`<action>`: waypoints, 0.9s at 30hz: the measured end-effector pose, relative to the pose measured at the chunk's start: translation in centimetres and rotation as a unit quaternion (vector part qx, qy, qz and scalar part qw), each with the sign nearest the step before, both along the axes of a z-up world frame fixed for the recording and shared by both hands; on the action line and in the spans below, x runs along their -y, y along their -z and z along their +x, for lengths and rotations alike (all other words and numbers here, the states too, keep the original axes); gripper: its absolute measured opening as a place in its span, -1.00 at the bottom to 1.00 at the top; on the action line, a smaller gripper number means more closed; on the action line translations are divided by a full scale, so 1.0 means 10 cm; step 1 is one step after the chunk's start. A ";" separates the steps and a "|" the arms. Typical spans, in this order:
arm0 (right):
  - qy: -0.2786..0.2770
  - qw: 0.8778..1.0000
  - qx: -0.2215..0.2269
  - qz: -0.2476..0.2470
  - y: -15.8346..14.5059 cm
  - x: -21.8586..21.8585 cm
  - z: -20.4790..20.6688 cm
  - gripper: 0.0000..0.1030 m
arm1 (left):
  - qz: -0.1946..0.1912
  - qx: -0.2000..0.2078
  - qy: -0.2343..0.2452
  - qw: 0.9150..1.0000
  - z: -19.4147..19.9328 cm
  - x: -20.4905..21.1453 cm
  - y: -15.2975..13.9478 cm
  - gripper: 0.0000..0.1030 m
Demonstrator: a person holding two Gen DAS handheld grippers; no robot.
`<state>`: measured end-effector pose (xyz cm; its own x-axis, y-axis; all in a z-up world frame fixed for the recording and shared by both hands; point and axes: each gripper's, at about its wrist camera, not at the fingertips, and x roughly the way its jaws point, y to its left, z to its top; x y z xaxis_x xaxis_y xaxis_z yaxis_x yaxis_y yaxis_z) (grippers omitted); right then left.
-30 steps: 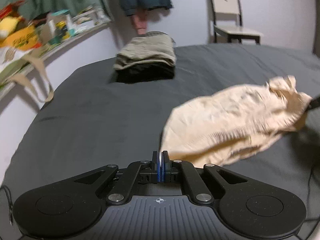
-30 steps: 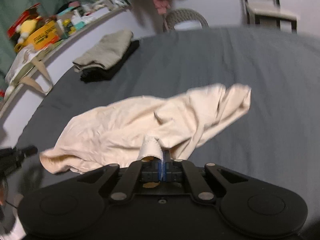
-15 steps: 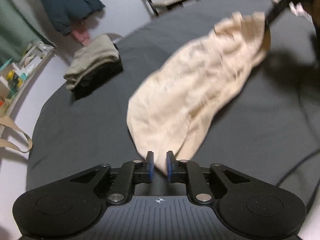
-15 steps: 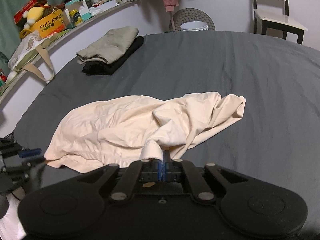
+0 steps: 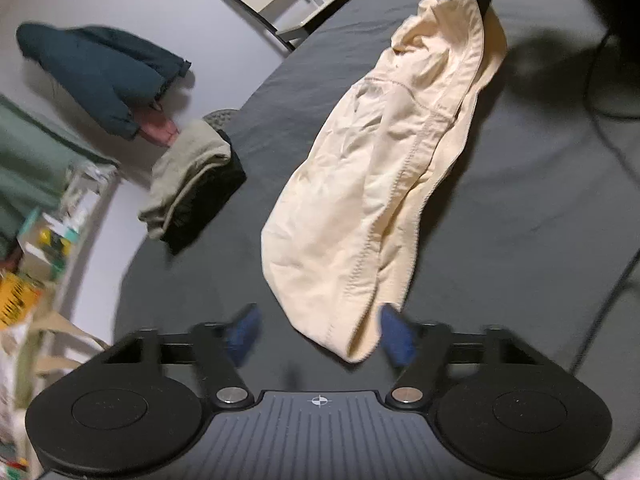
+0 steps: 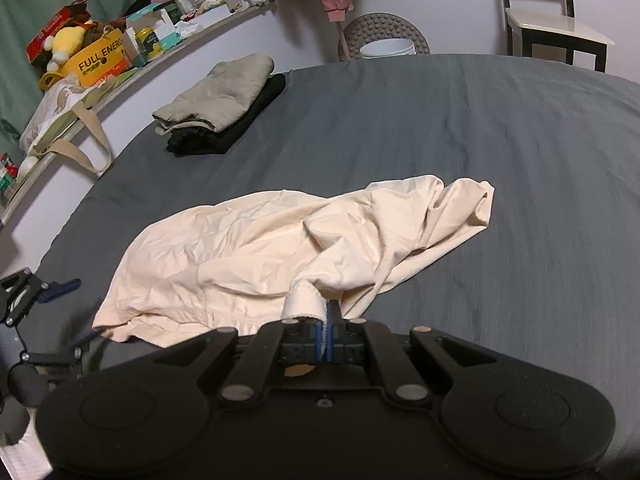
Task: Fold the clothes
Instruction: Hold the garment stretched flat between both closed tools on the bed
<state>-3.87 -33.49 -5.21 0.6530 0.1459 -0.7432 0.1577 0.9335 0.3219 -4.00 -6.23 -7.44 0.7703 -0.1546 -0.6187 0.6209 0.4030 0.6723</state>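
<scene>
Closest in the right wrist view, the right gripper (image 6: 327, 326) has its blue fingers (image 6: 319, 334) pressed together on a small hemmed tab of the cream garment (image 6: 256, 256), so one edge is firmly pinched. In the left wrist view, the left gripper (image 5: 318, 334) has its fingers (image 5: 394, 334) spread wide, one on each side of the garment's near rounded end at the lower middle of the frame; the cloth lies between them but nothing is clamped. I judge this second hold is about to be taken, not yet made. The garment itself sprawls across the middle of the dark grey bed (image 6: 500, 128), rumpled and bunched, with no clean fold in it that I can see, so its folding looks barely begun: it needs spreading flat, then folding. Further back, toward the upper left of the right wrist frame, a folded stack (image 6: 220, 100) of an olive piece on a black one sits near the bed's edge, which suggests part of the job is already done. Beyond it are a cluttered shelf (image 6: 120, 56) and a chair (image 6: 556, 20) against the wall.
</scene>
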 end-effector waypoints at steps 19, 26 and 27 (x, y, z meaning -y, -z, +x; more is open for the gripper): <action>0.007 1.000 0.002 0.019 0.02 0.04 -0.01 -0.92 | 0.114 0.036 0.054 0.991 -0.18 0.19 0.31 -0.85; 0.007 1.000 0.001 0.021 0.03 0.04 -0.01 -0.91 | 0.093 0.068 0.057 0.992 -0.23 0.14 0.39 -0.87; 0.008 1.000 0.001 0.022 0.03 0.04 -0.01 -0.90 | 0.083 0.077 0.058 0.992 -0.25 0.14 0.39 -0.87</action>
